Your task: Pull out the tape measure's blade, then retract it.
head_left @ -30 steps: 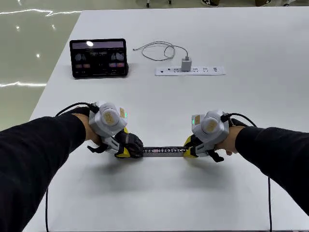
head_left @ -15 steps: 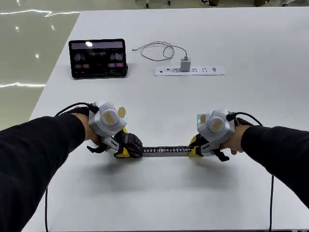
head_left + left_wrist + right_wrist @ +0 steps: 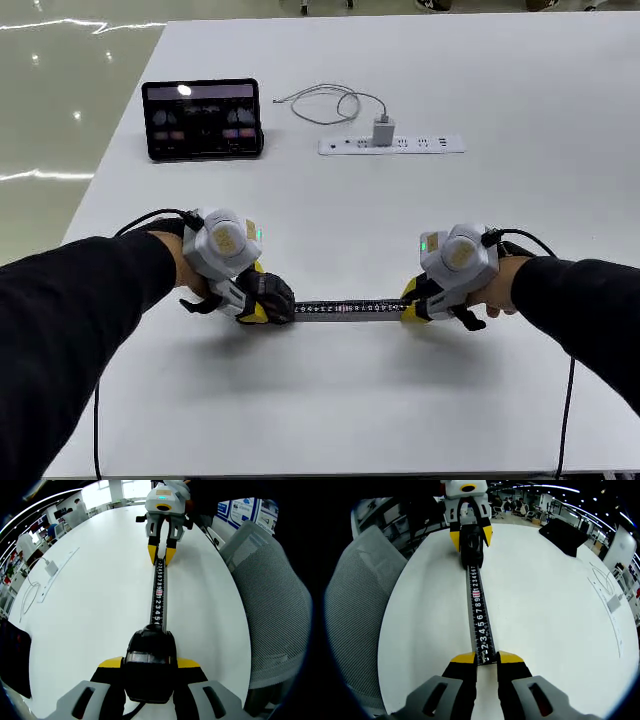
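The black tape measure case (image 3: 268, 297) (image 3: 150, 662) rests on the white table, and my left gripper (image 3: 256, 305) (image 3: 150, 663) is shut on it. Its blade (image 3: 348, 308) (image 3: 158, 592) (image 3: 479, 617), marked with black numbers, runs flat along the table to the right. My right gripper (image 3: 412, 306) (image 3: 482, 658) is shut on the blade's free end. In the right gripper view the case (image 3: 471, 545) sits far up between the left gripper's yellow fingertips (image 3: 455, 539). The right gripper (image 3: 161, 555) appears at the far end of the blade in the left gripper view.
A dark tablet (image 3: 203, 120) stands at the back left of the table (image 3: 330, 400). A white power strip (image 3: 392, 146) with a charger and looped cable (image 3: 330, 103) lies behind the grippers. A mesh chair (image 3: 272, 605) stands beside the table's near edge.
My right gripper has moved to the right, drawing more of the blade out of the case. The left gripper and the case have stayed in place.
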Available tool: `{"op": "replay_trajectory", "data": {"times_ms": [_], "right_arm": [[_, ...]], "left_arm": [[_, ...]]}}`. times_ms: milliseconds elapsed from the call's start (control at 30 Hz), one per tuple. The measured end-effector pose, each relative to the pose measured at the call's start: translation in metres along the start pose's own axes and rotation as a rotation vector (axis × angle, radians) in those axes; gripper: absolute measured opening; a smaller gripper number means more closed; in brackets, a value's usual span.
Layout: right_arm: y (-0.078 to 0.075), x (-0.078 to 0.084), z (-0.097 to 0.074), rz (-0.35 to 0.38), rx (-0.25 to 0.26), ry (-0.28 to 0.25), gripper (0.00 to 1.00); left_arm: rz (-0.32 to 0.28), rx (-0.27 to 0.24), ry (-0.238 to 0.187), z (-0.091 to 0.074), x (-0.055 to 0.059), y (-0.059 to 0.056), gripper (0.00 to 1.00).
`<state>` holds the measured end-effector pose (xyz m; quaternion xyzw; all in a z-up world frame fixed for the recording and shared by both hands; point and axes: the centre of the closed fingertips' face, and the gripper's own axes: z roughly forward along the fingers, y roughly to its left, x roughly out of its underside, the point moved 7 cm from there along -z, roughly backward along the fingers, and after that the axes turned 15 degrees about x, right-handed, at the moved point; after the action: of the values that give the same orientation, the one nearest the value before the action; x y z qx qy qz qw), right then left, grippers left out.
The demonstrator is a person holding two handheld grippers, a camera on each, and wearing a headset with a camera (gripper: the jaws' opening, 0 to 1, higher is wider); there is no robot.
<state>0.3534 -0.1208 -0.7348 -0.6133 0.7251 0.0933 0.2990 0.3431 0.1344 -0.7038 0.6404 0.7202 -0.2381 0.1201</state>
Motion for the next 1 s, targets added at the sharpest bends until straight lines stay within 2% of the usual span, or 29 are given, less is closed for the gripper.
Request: {"op": "replay_trajectory", "data": {"times_ms": [1000], "right_arm": [[-0.005, 0.021, -0.012, 0.021, 0.007, 0.026, 0.1]], "left_arm": [[-0.002, -0.005, -0.003, 0.0, -0.002, -0.002, 0.32]]}}
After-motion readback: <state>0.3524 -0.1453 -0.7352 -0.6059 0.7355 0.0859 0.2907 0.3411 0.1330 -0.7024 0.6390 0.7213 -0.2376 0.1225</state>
